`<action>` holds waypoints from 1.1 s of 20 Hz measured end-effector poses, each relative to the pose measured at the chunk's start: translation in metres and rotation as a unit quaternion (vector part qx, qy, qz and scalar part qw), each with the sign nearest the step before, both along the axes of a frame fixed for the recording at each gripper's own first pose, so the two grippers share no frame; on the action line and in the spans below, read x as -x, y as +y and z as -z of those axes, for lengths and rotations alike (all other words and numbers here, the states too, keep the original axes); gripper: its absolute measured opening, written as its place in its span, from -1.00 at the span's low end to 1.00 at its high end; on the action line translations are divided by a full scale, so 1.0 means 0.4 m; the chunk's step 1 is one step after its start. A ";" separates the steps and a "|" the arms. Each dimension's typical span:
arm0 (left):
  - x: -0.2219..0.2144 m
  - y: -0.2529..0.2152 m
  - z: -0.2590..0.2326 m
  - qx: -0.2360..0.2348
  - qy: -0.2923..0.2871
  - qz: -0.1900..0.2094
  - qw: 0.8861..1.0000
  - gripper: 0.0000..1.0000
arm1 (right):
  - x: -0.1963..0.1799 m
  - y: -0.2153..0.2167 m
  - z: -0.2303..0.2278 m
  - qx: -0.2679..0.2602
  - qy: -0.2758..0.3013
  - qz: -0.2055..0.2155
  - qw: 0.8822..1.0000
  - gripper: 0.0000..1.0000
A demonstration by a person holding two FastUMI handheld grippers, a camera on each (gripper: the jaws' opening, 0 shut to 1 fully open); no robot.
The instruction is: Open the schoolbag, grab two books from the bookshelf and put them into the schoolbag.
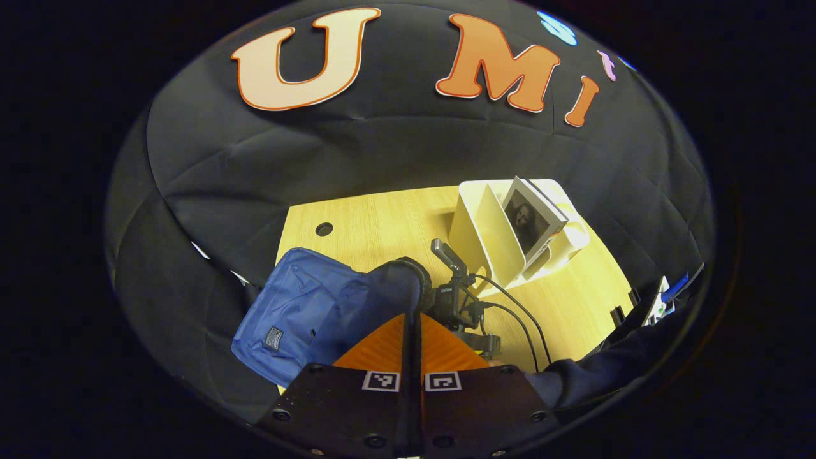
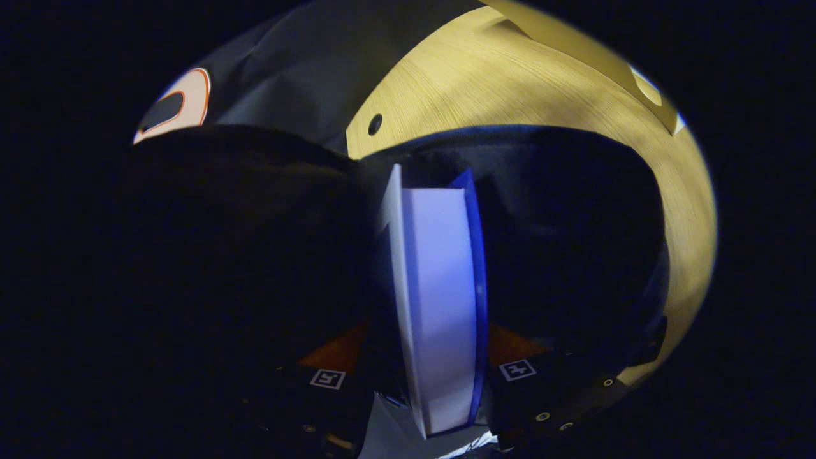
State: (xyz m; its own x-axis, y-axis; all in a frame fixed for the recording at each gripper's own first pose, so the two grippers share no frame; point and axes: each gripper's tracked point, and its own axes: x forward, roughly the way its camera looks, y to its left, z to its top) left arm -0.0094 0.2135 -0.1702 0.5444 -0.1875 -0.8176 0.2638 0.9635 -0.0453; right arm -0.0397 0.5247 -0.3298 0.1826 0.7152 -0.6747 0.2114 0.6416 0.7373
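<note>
nearest the lens in the right gripper view, a book [image 2: 440, 306] stands edge-on between the right gripper's [image 2: 424, 357] two fingers, which pinch it from either side; its pale page block faces the camera, with a blue cover along the right edge. book and gripper sit low inside the dark opening of the schoolbag [image 2: 574, 210], whose rim arcs across the view; beyond the rim lies the wooden table [image 2: 510, 83] with a small round hole.

in the left gripper view, the left gripper [image 1: 411, 331] has its fingers pressed together on a dark strap or edge of the blue schoolbag [image 1: 299, 312], which runs up between them. the bag lies on the table [image 1: 382, 223], to the left of the fingers. just past the fingertips, the other gripper [image 1: 456, 293] dips into the bag's mouth, cables trailing toward a dark sleeve [image 1: 599, 370] at lower right. farther back, near the table's far right corner, a white bookshelf [image 1: 484, 236] holds a second book [image 1: 532, 220], leaning in one compartment.
</note>
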 end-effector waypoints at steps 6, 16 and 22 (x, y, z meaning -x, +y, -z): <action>-0.010 0.012 0.000 0.013 -0.009 -0.016 1.000 -0.99 | 0.062 -0.084 -0.058 0.025 -0.009 -0.053 0.998 0.92; 0.004 -0.012 0.034 0.026 -0.002 -0.027 0.999 -0.99 | -0.010 -0.284 -0.200 0.049 -0.103 -0.037 0.993 0.93; 0.007 -0.046 0.060 0.033 0.006 -0.033 0.999 -0.99 | -0.112 -0.519 -0.313 0.126 -0.193 -0.023 0.973 0.93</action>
